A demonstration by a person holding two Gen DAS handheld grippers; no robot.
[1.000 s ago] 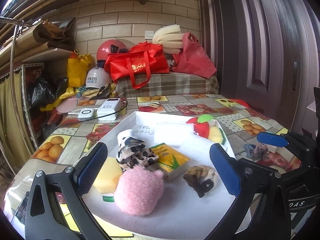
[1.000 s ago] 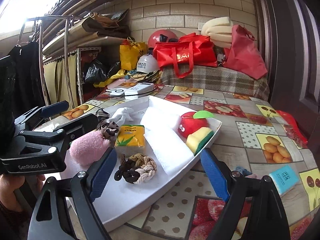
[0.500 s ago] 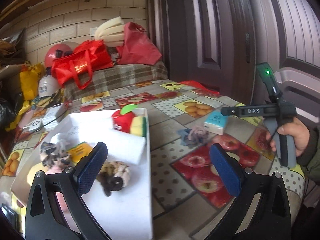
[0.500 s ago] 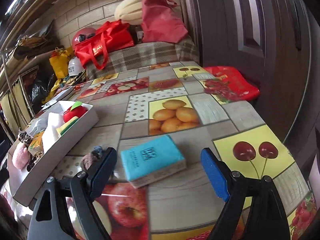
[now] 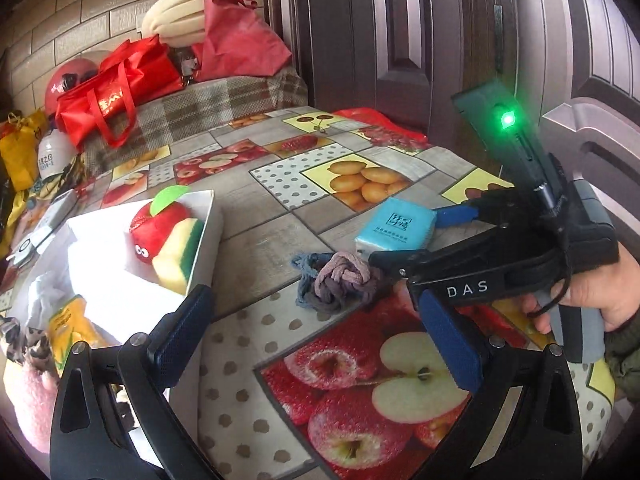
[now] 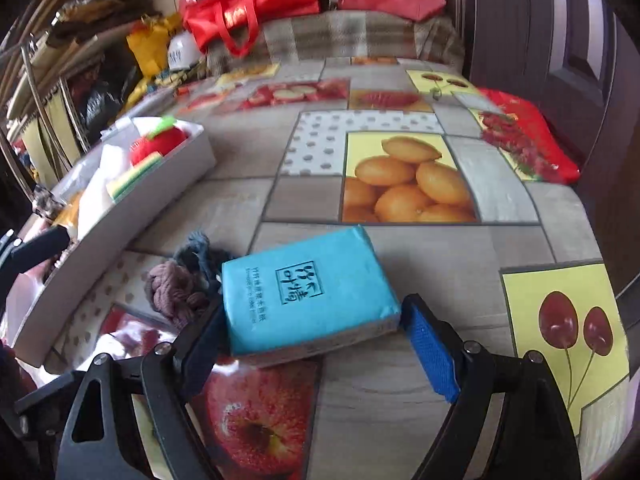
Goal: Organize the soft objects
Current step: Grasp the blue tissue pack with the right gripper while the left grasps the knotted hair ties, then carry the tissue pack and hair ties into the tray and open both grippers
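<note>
— Fruit pictures covered the whole table (image 6: 400, 400), and a dark wooden door (image 5: 400, 32) stood behind it. What was the right gripper (image 6: 312, 344) doing?

— Its two blue fingers (image 6: 430, 350) were spread wide, one on each side of the blue tissue pack (image 6: 308, 292). I could not tell if they touched it. The pack lay flat near the table's front edge.

— And the knotted rope toy (image 5: 340, 280)?

— It lay on the table, touching the pack's left side, between the pack and the white tray (image 5: 210, 236).

— What was in the tray?

— A red apple plush (image 5: 160, 228) and a yellow-green sponge (image 5: 178, 256) sat in its far right corner. A pink fluffy ball (image 5: 28, 396) and a yellow packet (image 5: 72, 328) sat nearer the front.

— And the left gripper (image 5: 316, 344)?

— It hung over the table's front edge with its fingers spread apart and nothing between them. The person's right hand (image 5: 596, 292) gripped the other tool's handle.
</note>
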